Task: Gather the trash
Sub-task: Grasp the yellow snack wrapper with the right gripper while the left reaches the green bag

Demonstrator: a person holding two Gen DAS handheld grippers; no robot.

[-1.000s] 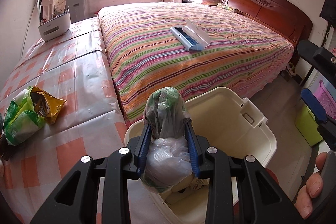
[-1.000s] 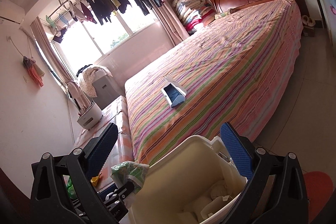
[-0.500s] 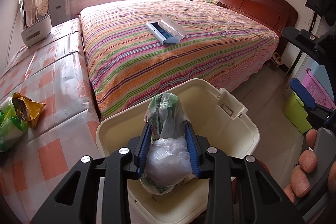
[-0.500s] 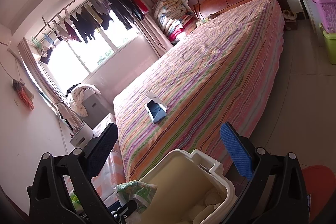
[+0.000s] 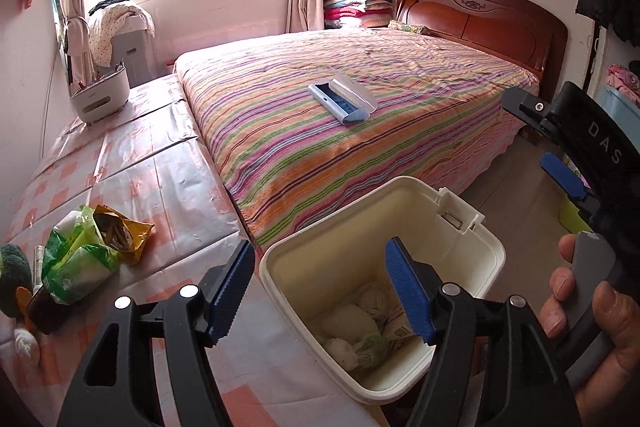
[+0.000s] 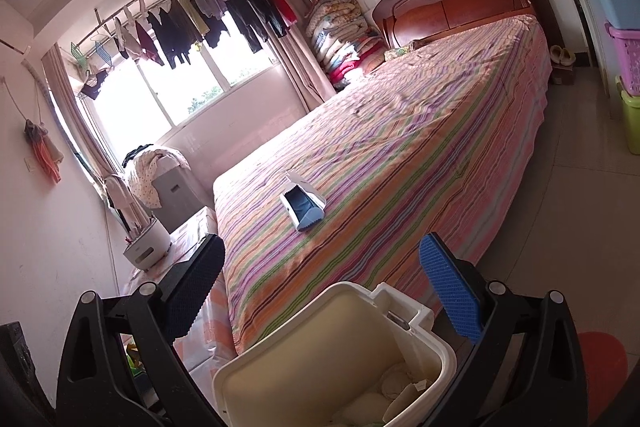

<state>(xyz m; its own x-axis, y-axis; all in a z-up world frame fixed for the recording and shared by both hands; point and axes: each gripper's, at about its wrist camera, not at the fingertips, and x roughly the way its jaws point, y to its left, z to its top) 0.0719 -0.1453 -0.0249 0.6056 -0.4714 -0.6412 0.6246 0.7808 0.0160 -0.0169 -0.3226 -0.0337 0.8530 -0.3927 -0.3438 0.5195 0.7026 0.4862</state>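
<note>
My left gripper (image 5: pixel 318 267) hangs over the near rim of the cream trash bin (image 5: pixel 494 255). Its jaws are opening and nothing is between them. Crumpled white and green plastic bags (image 5: pixel 360 339) lie at the bottom of the bin. On the checked tablecloth to the left lie a green snack bag (image 5: pixel 76 263) and a yellow wrapper (image 5: pixel 128 231). My right gripper (image 6: pixel 320 259) is open above the bin (image 6: pixel 320 359) and does not touch it. In the left wrist view the right gripper (image 5: pixel 536 143) stands off to the right, with a hand (image 5: pixel 580 311) on its handle.
A striped bed (image 5: pixel 360 147) lies behind the bin with a blue and white brush case (image 5: pixel 344 99) on it. A white holder (image 5: pixel 100 99) stands far back on the table (image 5: pixel 180 187). A plush toy (image 5: pixel 14 279) sits at the left edge. Coloured storage boxes (image 6: pixel 628 59) line the right wall.
The left gripper opened and let go of the bundle of plastic bags, which now lies in the bin. The gripper pulled up and back. The right gripper stayed open.
</note>
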